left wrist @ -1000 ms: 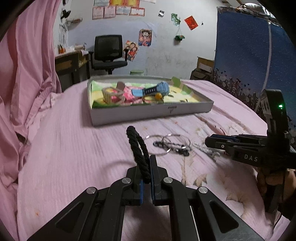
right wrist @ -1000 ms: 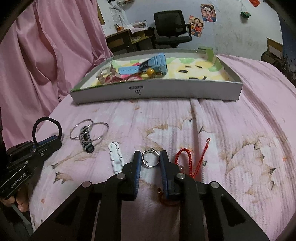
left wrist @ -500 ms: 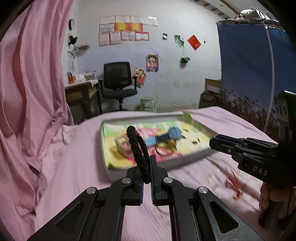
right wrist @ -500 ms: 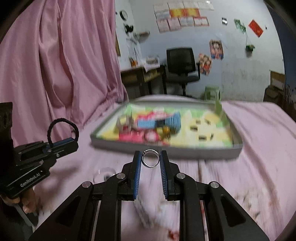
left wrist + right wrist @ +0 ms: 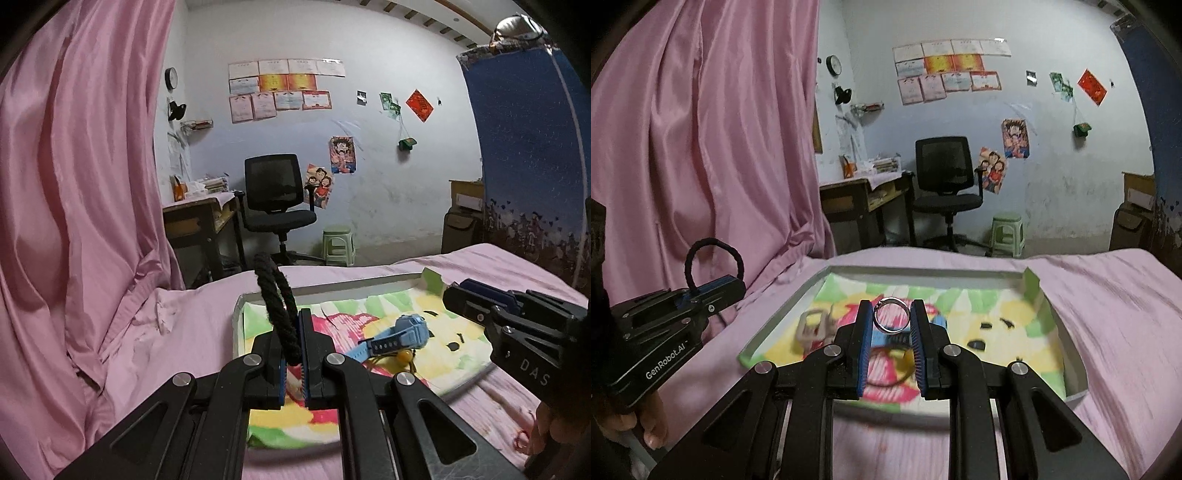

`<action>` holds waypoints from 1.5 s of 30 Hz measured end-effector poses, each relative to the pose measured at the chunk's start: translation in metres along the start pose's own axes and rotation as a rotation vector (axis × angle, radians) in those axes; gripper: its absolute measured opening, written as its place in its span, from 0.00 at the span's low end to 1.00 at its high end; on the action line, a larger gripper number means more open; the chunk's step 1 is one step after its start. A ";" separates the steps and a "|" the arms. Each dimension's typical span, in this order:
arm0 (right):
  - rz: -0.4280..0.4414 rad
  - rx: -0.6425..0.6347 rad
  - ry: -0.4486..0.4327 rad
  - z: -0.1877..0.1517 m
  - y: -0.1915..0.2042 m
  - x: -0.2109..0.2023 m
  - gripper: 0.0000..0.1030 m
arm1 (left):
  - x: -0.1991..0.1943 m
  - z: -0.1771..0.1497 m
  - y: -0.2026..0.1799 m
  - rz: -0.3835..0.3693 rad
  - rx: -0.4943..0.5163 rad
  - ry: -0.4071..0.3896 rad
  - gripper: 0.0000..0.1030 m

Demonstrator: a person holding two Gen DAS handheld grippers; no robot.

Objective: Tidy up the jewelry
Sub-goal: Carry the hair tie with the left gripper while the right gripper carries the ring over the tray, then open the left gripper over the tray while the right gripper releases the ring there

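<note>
Left wrist view: left tool [image 5: 291, 345] is clamped on a black rope loop [image 5: 275, 295], soft and light, gripped at its lower end, above the tray [image 5: 332, 290].

Right wrist view: right tool [image 5: 892, 332] pinches a metal ring [image 5: 892, 320] edge-on; rigid, slippery, above the tray's middle.

both views ride on hand-held grippers and look forward along their black fingers, tilted a little downward over a pink-sheeted bed [image 5: 192, 332] toward a pale blue far wall [image 5: 1052, 155]. the left wrist view sits close above the near left corner of a shallow grey cardboard tray [image 5: 332, 290]; the right wrist view faces the same tray [image 5: 923, 268] squarely. both share the tray, a black office chair [image 5: 275, 195] and the wall, and each catches the other gripper at its edge.
</note>
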State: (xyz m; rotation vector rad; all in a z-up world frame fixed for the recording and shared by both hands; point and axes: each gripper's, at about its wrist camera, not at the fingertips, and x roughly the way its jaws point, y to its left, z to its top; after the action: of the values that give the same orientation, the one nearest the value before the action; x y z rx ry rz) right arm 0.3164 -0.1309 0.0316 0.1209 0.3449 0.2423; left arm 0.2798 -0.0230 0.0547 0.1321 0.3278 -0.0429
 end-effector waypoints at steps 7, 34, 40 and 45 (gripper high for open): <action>-0.031 -0.015 -0.020 0.002 -0.001 0.022 0.18 | 0.027 -0.001 0.004 0.007 -0.049 0.045 0.06; -0.049 0.029 0.175 -0.010 -0.015 0.091 0.18 | 0.097 -0.021 0.025 -0.087 -0.203 0.370 0.06; -0.048 0.041 0.177 -0.011 -0.017 0.091 0.20 | 0.093 -0.021 0.023 -0.094 -0.202 0.369 0.06; -0.042 0.053 0.168 -0.011 -0.018 0.087 0.36 | 0.085 -0.021 0.027 -0.090 -0.226 0.347 0.39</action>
State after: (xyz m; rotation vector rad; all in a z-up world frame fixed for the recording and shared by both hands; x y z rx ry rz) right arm 0.3958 -0.1250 -0.0093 0.1461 0.5207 0.2020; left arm 0.3550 0.0048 0.0107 -0.1014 0.6815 -0.0720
